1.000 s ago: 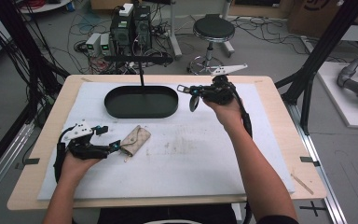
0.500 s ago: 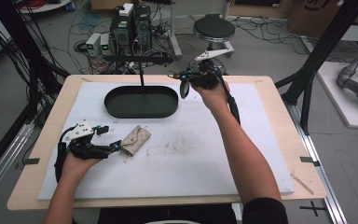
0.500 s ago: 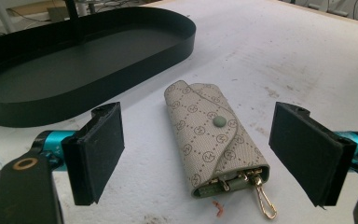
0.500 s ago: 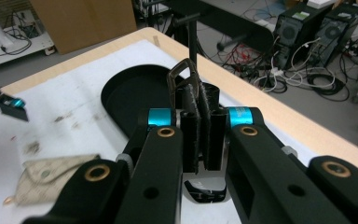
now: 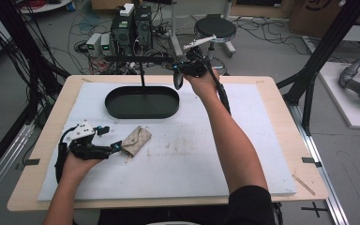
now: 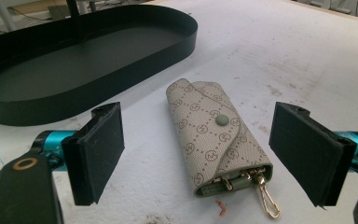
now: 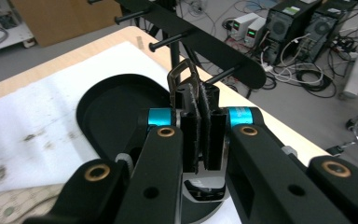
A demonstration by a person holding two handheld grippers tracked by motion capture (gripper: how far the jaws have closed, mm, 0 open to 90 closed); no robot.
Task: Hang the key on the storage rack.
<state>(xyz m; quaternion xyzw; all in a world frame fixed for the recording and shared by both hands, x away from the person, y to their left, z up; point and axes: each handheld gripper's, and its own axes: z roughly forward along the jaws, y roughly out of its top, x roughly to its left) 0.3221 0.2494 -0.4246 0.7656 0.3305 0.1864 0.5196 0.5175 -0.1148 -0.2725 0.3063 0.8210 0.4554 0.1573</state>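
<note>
A small metal carabiner (image 7: 182, 79) is pinched between the closed jaws of the right gripper (image 7: 199, 109) and is held up near the rack's pegs (image 7: 168, 43), presumably for hanging. The key pouch (image 6: 216, 140) is straddled, untouched, by the spread left gripper (image 6: 214, 149) (beside the black tray (image 6: 121, 70)).

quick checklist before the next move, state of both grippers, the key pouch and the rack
1. Left gripper open: ok.
2. Key pouch lies between its jaws, flat on the white mat: ok.
3. Pouch snapped shut, clasp poking out: ok.
4. Right gripper shut on a metal ring: ok.
5. Ring lined up with a peg on the rack: cannot tell.
6. Black tray bare under the rack: ok.
</note>
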